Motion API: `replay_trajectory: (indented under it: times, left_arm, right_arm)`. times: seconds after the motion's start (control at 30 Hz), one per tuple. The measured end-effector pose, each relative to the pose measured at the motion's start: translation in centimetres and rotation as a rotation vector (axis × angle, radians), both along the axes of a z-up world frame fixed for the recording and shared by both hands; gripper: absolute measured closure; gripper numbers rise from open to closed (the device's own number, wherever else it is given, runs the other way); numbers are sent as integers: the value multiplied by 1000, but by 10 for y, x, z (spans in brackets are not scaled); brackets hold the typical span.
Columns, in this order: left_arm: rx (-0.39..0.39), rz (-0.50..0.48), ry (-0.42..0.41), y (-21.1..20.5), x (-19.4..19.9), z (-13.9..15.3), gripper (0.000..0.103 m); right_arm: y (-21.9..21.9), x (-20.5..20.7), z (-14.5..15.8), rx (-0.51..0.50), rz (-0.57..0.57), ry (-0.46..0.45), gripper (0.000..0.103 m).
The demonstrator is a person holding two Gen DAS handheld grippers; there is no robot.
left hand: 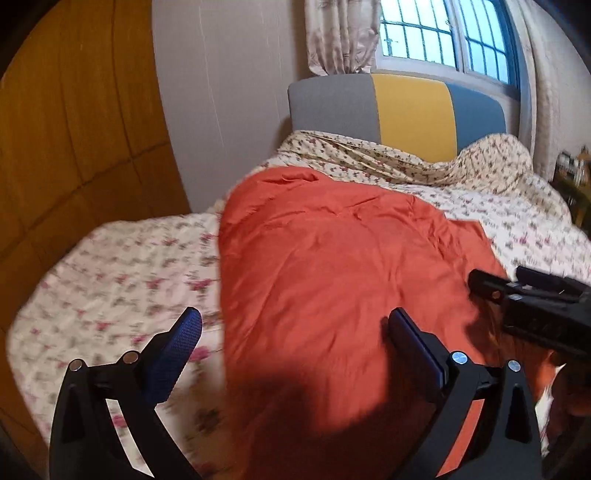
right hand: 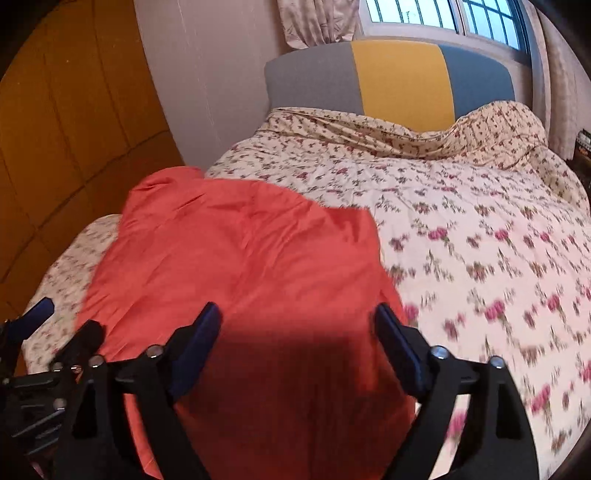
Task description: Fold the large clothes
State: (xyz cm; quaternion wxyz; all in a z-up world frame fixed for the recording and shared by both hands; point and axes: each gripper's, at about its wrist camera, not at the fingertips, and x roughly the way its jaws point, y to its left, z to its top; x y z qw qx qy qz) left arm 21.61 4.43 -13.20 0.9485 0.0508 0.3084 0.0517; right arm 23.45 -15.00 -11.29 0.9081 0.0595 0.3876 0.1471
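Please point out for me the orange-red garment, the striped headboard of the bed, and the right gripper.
Orange-red cloth garment (right hand: 240,266): right wrist view, its flat middle.
Grey, yellow and blue padded headboard (left hand: 413,107): left wrist view, its yellow band.
Right gripper (right hand: 299,328): right wrist view, midway between its fingertips.

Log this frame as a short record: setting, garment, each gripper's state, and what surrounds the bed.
setting: bedroom, bed covered by a floral quilt
garment: orange-red garment lying spread on the quilt, lightly creased, nearer the bed's left edge
left gripper: open, nothing between its fingers, above the garment's near left part
right gripper: open, nothing held, above the garment's near end
headboard: grey, yellow and blue panels
window: barred, behind the headboard, curtain beside it
left side: wooden wardrobe
fold progress: cannot tell
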Motion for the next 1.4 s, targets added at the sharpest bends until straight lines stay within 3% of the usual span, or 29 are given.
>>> replay_trajectory:
  times: [0.13, 0.3, 0.43, 0.73, 1.03, 1.4]
  left_arm:
    - [69, 10, -5, -2, -33, 7, 3]
    - [-8, 1, -7, 9, -72, 16, 3]
    - [-73, 35, -3, 17, -96, 23, 3]
    - [-65, 108, -49, 19, -143, 37, 3]
    - [-129, 97, -19, 20, -152, 41, 3]
    - [-138, 105, -20, 24, -154, 43, 3]
  right_arm:
    - [7, -40, 18, -42, 39, -27, 2]
    - [12, -79, 33, -121, 43, -45, 2]
    - [2, -102, 43, -114, 14, -53, 2]
    - [-10, -149, 60, -99, -24, -50, 2]
    - [-10, -172, 70, -96, -22, -61, 2]
    - [-5, -178, 70, -116, -4, -69, 2]
